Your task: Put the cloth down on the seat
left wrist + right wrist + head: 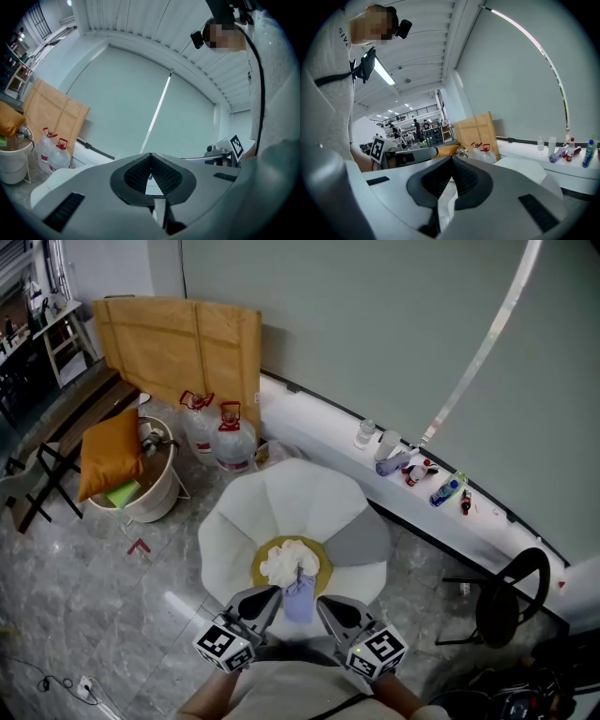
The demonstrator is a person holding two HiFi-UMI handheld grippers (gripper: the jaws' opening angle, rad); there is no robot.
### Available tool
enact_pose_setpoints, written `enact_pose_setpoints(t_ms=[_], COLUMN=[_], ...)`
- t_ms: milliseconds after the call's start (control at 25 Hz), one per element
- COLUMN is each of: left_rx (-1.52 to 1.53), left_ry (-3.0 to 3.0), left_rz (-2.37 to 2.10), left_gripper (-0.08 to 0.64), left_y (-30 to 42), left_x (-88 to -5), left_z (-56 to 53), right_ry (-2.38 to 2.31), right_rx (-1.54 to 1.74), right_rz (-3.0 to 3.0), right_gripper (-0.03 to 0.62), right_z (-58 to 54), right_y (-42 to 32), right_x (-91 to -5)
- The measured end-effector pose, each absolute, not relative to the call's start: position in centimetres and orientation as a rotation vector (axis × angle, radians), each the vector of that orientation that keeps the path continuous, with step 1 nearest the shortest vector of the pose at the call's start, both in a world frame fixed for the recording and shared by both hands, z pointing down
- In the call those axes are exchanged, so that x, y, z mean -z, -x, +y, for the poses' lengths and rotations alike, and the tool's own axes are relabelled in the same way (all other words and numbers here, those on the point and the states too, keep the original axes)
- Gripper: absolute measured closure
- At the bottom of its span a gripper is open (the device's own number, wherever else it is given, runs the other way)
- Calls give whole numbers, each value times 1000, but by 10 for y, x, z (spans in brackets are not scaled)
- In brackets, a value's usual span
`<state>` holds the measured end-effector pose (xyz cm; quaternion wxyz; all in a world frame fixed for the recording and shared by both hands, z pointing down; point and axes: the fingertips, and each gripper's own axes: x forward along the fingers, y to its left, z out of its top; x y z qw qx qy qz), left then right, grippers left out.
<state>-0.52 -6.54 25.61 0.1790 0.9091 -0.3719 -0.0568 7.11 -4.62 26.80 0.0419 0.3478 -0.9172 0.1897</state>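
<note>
A white petal-shaped seat (309,498) carries a round yellow cushion (323,554). On the cushion lies a crumpled white cloth (289,562), and a lavender cloth (300,599) lies at its near edge. My left gripper (274,592) (151,154) and right gripper (321,604) (451,159) flank the lavender cloth at the seat's near side. Both are shut, with nothing seen between the pads. Whether either one touches the lavender cloth I cannot tell. In each gripper view the other gripper shows to the side.
A white bucket (155,498) holding an orange pillow (111,451) stands left of the seat. Two water jugs (232,439) and a cardboard sheet (178,348) lean at the back. Several bottles (412,470) stand on the white ledge (309,418). A black stool (511,596) is at the right.
</note>
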Motion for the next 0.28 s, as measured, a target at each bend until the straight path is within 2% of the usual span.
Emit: enact_pose_setpoints(t_ms=[280], left_rx=[131], left_ry=[-2555], left_rz=[-1037], left_gripper=[546], left_y=[5], left_x=[-262], left_z=[-65], right_ry=[-1053], right_rx=[-568], right_rz=[-2792], right_gripper=[577], right_z=[-48], right_y=[-73], right_x=[-269])
